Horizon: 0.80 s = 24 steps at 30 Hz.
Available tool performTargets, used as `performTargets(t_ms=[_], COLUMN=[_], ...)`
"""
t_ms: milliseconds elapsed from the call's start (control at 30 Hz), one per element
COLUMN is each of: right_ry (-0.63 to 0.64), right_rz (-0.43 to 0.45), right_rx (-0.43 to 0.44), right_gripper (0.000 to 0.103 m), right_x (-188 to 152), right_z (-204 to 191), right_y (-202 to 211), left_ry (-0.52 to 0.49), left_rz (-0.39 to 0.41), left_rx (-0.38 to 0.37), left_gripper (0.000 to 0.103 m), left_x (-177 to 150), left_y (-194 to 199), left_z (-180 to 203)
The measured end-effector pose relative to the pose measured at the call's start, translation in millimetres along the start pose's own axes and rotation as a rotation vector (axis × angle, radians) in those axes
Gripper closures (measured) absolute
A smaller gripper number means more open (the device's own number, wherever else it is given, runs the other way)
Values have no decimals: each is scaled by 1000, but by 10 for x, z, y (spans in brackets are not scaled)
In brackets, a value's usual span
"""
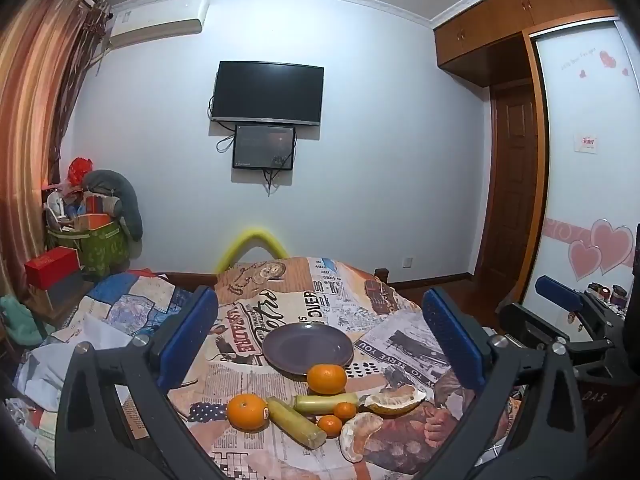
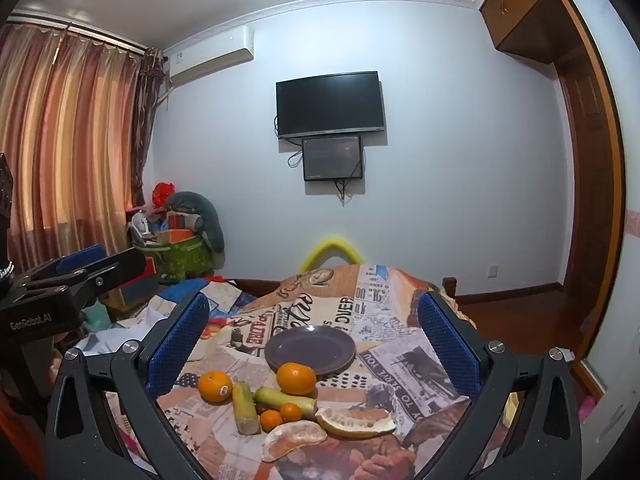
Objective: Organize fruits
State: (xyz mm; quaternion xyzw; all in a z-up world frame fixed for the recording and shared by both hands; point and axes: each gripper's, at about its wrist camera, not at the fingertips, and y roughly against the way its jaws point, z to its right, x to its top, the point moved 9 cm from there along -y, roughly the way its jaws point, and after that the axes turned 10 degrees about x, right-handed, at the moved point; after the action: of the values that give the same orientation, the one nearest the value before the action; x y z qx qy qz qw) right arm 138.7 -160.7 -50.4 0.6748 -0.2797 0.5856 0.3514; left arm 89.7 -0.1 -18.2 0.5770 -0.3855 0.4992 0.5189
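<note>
Both grippers hover above a table draped in a newspaper-print cloth, each with its blue-padded fingers spread wide and nothing between them.

From the left gripper, an empty purple plate lies straight ahead, between the two fingers in the view. Nearer than the plate, a large orange rests against the plate's near rim. Closer still and toward the left finger sits a second orange with a sticker. Between them lie two pale green sugarcane pieces: one angled toward the gripper, the other lying crosswise below the large orange. Two small tangerines sit just beside the cane pieces. Toward the right finger lie two peeled pomelo segments, one farther off, one nearest to the gripper.

From the right gripper, the plate again lies ahead and central, with the large orange at its near rim. The stickered orange is close to the left finger. The pomelo segments lie nearest, low in the view. The left gripper's body shows off to the left side.
</note>
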Motion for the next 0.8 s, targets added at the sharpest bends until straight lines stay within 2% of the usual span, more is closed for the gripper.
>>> performTargets(t_ms=[167, 800], right_ry=[-7, -31], right_rz=[-3, 12], right_rx=[-2, -12], right_gripper=[0, 0], right_x=[-2, 31], right_z=[9, 51], right_y=[-15, 32], left_ry=[5, 14], left_rz=[35, 19], left_rx=[18, 1], left_gripper=[0, 0], left_x=[30, 4], left_y=[50, -13], left_z=[21, 33])
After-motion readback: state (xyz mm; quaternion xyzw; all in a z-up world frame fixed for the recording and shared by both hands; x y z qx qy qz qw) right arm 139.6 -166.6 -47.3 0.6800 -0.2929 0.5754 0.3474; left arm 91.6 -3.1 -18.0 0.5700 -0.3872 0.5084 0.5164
